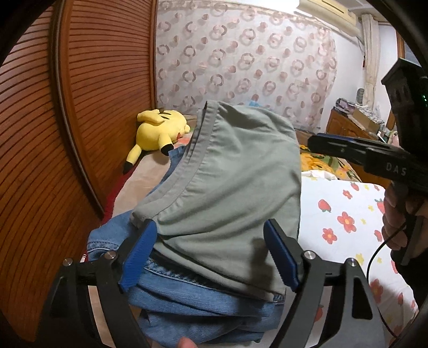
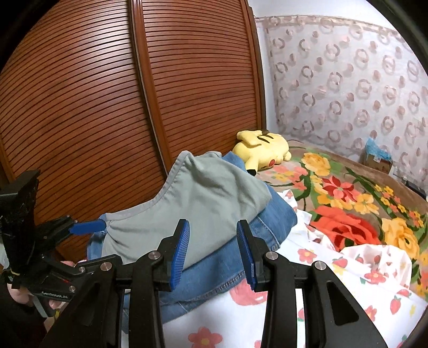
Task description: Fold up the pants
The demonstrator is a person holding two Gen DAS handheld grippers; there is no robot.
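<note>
Grey-green pants (image 1: 235, 171): folded, resting atop blue jeans (image 1: 198, 302) on the bed (image 2: 361, 192), likely stacked as finished.
Left hand-held gripper (image 1: 211, 255): jaws wide, straddling the pants' near edge, gripping nothing.
Right hand-held gripper (image 2: 214, 251): partly open, empty, near the pants.
Beyond the pants: Pikachu plush (image 2: 263, 150), louvred wardrobe (image 2: 107, 107), floral blanket (image 2: 347, 203).

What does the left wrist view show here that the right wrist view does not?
Only the left wrist view: a wooden dresser at the far wall and an air conditioner up high. Only the right wrist view: the floral blanket spread wide and a small cardboard box. Both: the grey-green pants piled on blue jeans, the yellow plush toy, the slatted wardrobe doors and the strawberry sheet.
</note>
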